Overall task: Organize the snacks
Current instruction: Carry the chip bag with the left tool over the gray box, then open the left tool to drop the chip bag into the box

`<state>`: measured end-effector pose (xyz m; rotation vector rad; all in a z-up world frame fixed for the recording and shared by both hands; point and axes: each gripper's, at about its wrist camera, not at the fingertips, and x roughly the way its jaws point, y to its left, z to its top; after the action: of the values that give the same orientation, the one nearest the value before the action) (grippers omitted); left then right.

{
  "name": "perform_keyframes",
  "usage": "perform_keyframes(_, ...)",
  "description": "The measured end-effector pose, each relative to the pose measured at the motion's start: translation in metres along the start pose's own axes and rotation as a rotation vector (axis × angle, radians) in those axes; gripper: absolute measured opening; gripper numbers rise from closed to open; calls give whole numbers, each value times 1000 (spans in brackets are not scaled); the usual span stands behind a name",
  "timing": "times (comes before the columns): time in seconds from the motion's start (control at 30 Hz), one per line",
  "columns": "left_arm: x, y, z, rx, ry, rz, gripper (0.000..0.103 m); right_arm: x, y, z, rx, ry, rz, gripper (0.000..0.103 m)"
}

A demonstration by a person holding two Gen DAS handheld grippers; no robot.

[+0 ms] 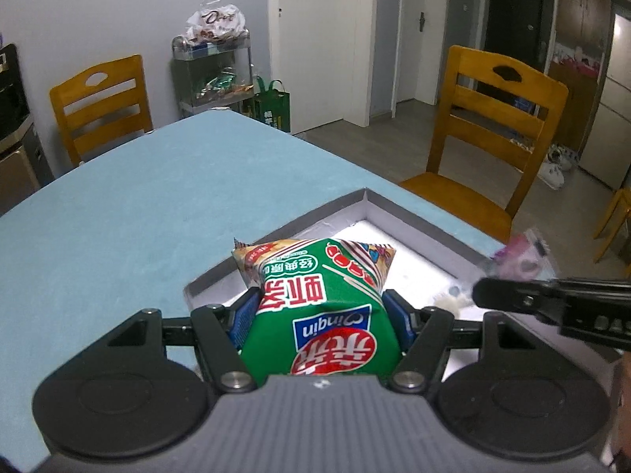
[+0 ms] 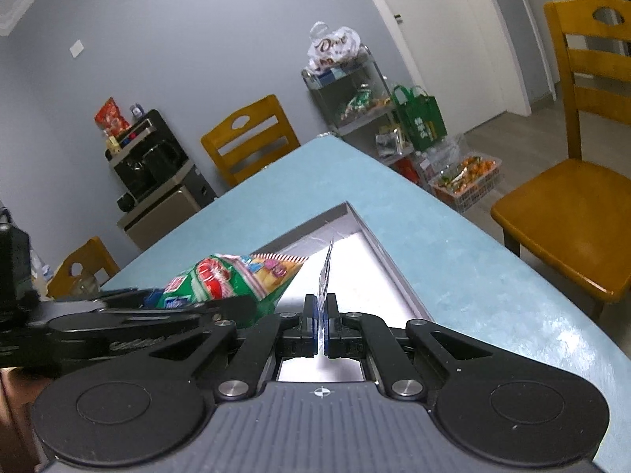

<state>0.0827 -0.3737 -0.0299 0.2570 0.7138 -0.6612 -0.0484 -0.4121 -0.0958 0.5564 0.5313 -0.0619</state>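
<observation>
Midway through sorting, the left gripper pinches a green snack bag above the open box on the table, while the right gripper, pressed together, holds a thin packet edge-on over the same box. Next, probably, each must be lowered in and let go.

- Table: carries an open box, which lies near the table's right edge.
- Left gripper: over the near left part of the box, with a snack bag between its fingers.
- Right gripper: to the right of the left gripper, over the box, with a thin packet edge-on between its fingers.
- Chairs: one beyond the far end of the table, one beside the table's right edge.
- Shelf cart: against the wall behind the table, with a sack on top.
</observation>
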Motion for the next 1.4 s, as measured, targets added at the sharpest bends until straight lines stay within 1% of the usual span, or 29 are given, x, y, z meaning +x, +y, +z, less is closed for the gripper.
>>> perform_keyframes(0.07,10,1,3,25,-4,-32,65,2,-3,0,17,16,6,5)
perform_keyframes(0.17,21,0,9,86,-32,-57,65,4,-3,0,27,32,19,5)
perform_keyframes(0.27,31,-2,17,137,-39,-92,65,7,-4,0,36,48,32,5)
perform_keyframes(0.37,40,-6,22,182,-47,-92,65,12,0,-1,40,71,45,5)
perform_keyframes(0.47,45,-8,23,201,-43,-105,65,16,4,-1,42,92,57,5)
perform_keyframes(0.57,50,-8,21,201,-36,-108,65,21,7,-1,54,119,61,5)
perform_keyframes(0.73,52,-8,14,197,-54,-83,68,27,8,-3,66,139,29,9)
perform_keyframes(0.8,53,-9,13,198,-47,-71,73,28,8,-3,72,146,13,11)
perform_keyframes(0.83,52,-8,12,202,-46,-63,79,28,9,-3,75,147,5,14)
perform_keyframes(0.87,52,-8,11,204,-50,-56,83,28,8,-3,77,149,-5,16)
perform_keyframes(0.93,47,-6,8,198,-60,-58,87,29,8,-3,81,150,-24,19)
perform_keyframes(1.0,43,-4,6,188,-64,-57,88,28,6,-4,95,148,-32,20)
perform_keyframes(1.07,40,-1,4,179,-66,-49,90,28,5,-3,98,147,-42,25)
perform_keyframes(1.2,32,5,2,157,-76,-43,91,27,4,-3,103,138,-58,33)
perform_keyframes(1.4,14,13,3,139,-106,-40,93,24,7,0,96,124,-76,40)
